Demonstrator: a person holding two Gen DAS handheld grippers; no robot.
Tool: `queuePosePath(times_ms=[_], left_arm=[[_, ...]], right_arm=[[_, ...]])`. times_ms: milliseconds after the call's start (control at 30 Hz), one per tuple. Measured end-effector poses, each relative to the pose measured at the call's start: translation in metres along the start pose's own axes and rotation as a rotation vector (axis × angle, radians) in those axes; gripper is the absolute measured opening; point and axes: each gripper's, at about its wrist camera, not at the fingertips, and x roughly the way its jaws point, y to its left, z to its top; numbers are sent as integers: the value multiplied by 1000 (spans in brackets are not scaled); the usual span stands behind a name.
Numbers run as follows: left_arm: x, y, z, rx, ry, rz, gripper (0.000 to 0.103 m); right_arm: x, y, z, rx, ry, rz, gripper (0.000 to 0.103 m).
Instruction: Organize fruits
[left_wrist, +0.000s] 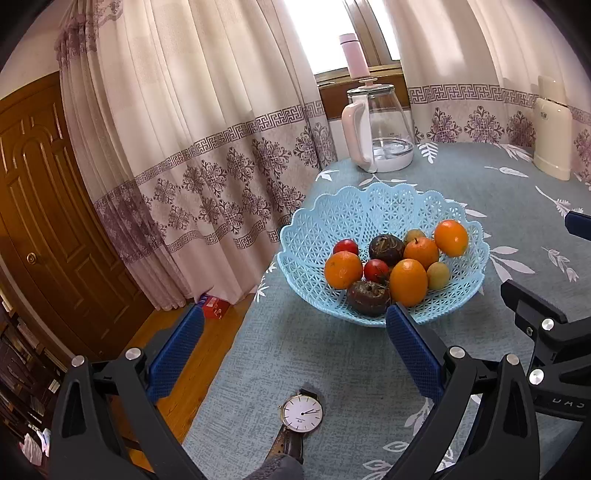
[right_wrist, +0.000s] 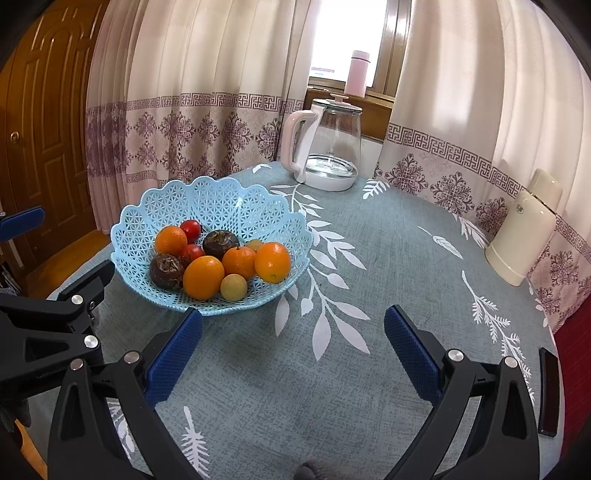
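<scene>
The left gripper is held wide apart and empty, low over the counter, with the blue basket ahead and slightly to its right, its right finger almost at the near rim. The right gripper is likewise spread and empty, and the basket lies ahead to its left, a little farther off. All fruit seen is piled in the basket: four oranges, two dark wrinkled fruits, red and small yellowish ones. The left gripper is judged nearer.
</scene>
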Motion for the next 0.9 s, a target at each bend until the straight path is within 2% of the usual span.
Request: queuePosePath(times_ms=[900], left_arm=[[1, 0, -2, 1, 1, 0, 100]], right_arm=[[5, -1, -2, -1, 2, 14, 98]])
